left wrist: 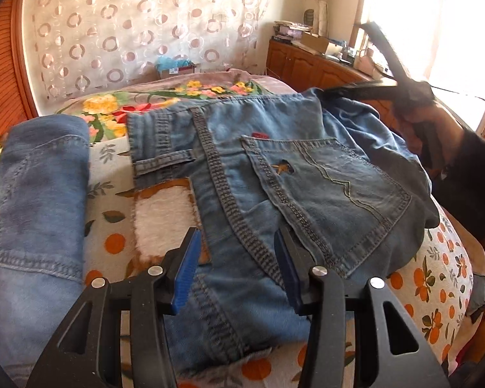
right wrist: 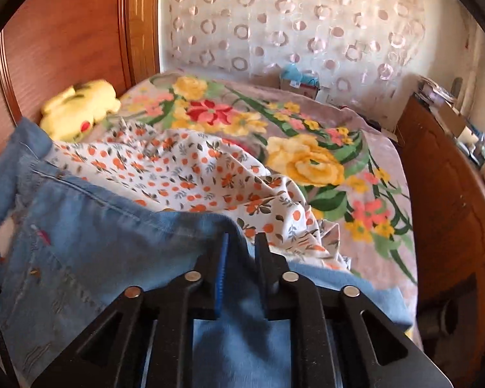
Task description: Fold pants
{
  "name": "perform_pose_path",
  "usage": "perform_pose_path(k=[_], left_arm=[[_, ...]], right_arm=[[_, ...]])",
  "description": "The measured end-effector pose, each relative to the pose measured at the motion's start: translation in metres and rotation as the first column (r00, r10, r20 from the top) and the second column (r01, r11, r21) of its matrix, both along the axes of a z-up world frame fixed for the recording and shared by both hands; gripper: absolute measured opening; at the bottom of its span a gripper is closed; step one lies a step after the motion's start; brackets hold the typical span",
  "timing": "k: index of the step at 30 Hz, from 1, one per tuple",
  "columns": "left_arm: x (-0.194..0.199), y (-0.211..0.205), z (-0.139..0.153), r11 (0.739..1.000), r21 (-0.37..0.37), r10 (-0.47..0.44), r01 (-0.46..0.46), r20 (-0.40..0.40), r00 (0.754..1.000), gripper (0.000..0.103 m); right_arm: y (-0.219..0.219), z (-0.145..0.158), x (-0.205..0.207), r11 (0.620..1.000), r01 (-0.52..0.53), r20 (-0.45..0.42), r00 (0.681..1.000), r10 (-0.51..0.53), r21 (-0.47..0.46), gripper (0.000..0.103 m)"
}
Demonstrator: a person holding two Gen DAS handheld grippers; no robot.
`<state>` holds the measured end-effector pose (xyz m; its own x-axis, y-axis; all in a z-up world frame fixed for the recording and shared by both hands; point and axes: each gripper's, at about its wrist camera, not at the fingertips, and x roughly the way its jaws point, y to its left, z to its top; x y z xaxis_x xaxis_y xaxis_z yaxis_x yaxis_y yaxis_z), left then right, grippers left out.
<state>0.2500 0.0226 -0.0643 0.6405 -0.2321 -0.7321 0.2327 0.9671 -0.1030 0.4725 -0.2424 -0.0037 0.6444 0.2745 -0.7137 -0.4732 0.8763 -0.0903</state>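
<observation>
While spread on bed — jeans [left wrist: 274,174] between left gripper [left wrist: 236,258] pads.

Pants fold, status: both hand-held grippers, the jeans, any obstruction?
Left hand-held gripper open over jeans. Right hand-held gripper narrow, denim between its fingers; grip unclear. Folded jeans alongside, not obstructing.

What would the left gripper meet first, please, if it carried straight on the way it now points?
Most likely the jeans: the left gripper points down at the seat seam beside the back pocket, jaws open astride the denim. Depth is unclear, but nothing else lies between.
</observation>
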Motion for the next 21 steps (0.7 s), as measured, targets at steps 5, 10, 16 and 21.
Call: perform_pose_path(k=[5, 10, 16, 21], left_arm=[[-0.026, 0.008, 0.003, 1.0, 0.005, 0.02, -0.02, 0.011, 1.0, 0.048], [-0.04, 0.02, -0.009, 0.999, 0.021, 0.049, -0.048, -0.014, 0.999, 0.048], [-0.042, 0.025, -0.013, 0.997, 0.007, 0.071, -0.071, -0.013, 0.997, 0.049], [-0.043, 0.023, -0.015, 0.997, 0.016, 0.08, -0.08, -0.014, 0.997, 0.049]], right_arm=[[-0.033, 0.006, -0.049, 0.998, -0.001, 0.014, 1.0, 0.0, 0.069, 0.042], [-0.076, 0.001, -0.116, 0.994, 0.014, 0.029, 0.999, -0.018, 0.108, 0.048], [-0.111, -0.009, -0.179, 0.992, 0.08, 0.034, 0.996, -0.084, 0.1, 0.052], [-0.125, -0.019, -0.208, 0.99, 0.118, 0.022, 0.993, -0.12, 0.072, 0.054]])
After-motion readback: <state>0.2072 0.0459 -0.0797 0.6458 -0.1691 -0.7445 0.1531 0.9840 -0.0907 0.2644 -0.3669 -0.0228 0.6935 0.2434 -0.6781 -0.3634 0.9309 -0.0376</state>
